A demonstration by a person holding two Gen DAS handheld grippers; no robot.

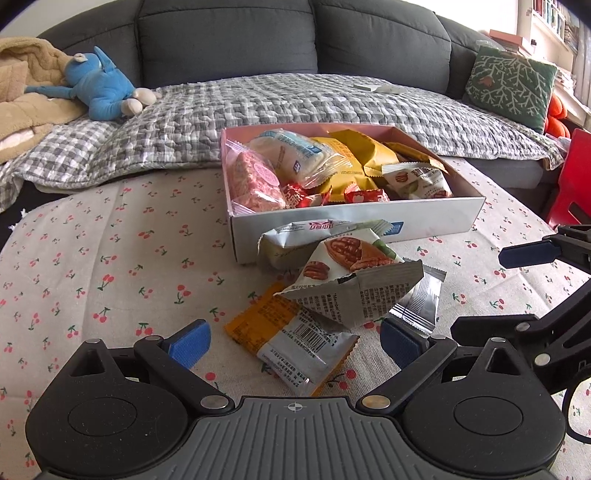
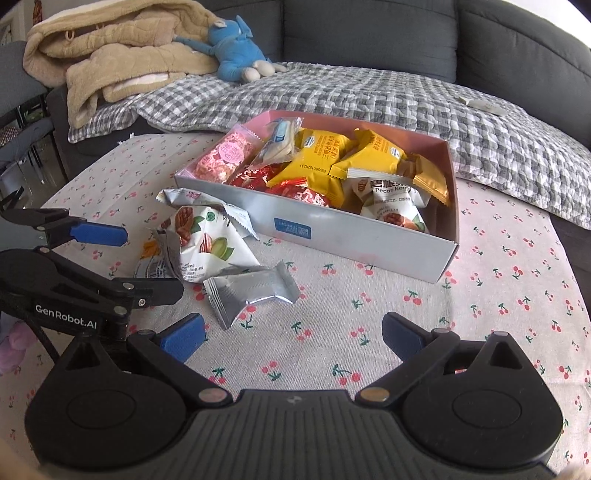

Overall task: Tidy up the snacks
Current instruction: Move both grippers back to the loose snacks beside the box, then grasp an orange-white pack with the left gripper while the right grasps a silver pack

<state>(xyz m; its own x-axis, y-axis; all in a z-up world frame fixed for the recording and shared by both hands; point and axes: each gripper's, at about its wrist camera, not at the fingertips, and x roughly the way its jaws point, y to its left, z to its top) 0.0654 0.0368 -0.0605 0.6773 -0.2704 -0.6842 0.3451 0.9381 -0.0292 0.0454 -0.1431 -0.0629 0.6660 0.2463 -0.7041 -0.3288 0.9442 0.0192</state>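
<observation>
A shallow white box (image 1: 354,218) (image 2: 332,236) with a pink inside holds several snack packets on the cherry-print cloth. In front of it lie loose packets: a pecan bag (image 1: 343,258) (image 2: 203,240), a silver packet (image 1: 421,299) (image 2: 251,291), an orange-and-silver packet (image 1: 295,339) (image 2: 149,258) and a silver-green packet (image 1: 295,236) (image 2: 184,195). My left gripper (image 1: 293,341) is open, its pads either side of the orange-and-silver packet, empty. My right gripper (image 2: 291,332) is open and empty over bare cloth, just right of the silver packet.
A grey sofa (image 1: 229,33) with a checked quilt (image 1: 258,107) runs behind the table. A blue plush toy (image 1: 99,85) and a beige blanket (image 2: 110,55) lie at its left. A green cushion (image 1: 511,85) and a red chair (image 1: 572,184) are at the right.
</observation>
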